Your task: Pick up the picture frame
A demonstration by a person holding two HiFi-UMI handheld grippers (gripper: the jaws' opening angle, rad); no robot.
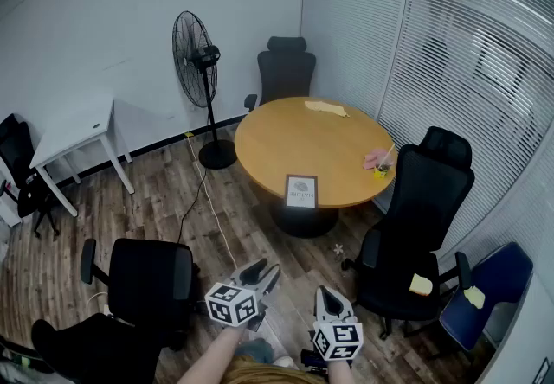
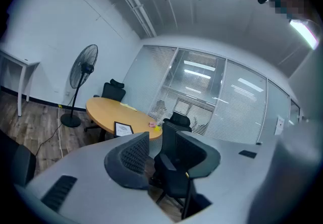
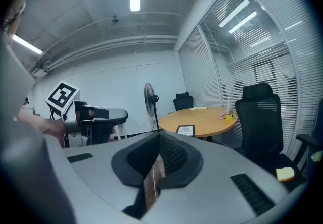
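1. Currently my left claw (image 2: 156, 143) is released. Its jaws stand well apart with nothing between them, and through the gap I see only a black office chair (image 2: 177, 160).
2. My right claw (image 3: 159, 137) is clenched. Its jaw tips meet and grip nothing, with just a thin sliver of wood floor (image 1: 156, 201) showing below them.
3. Both claws hang low in front of me, side by side and a little apart, above the floor and aimed toward the table (image 1: 286, 136).
4. Another black chair (image 1: 151, 283) stands just to my left.
5. A cable (image 1: 212, 209) runs across the floor toward the base of a standing fan (image 1: 197, 71).
6. The picture frame (image 1: 301, 191) sits on the round wooden table at its near edge, facing me. It looks propped up rather than flat, and it is well apart from both claws.
7. Farther along the tabletop, a small yellow cup (image 1: 381, 171) sits at the right rim beside something pink, and a pale yellow sheet (image 1: 325, 108) lies at the far side.
8. A third black chair (image 1: 286, 71) stands behind the table, and a white desk (image 1: 78, 127) is against the left wall.
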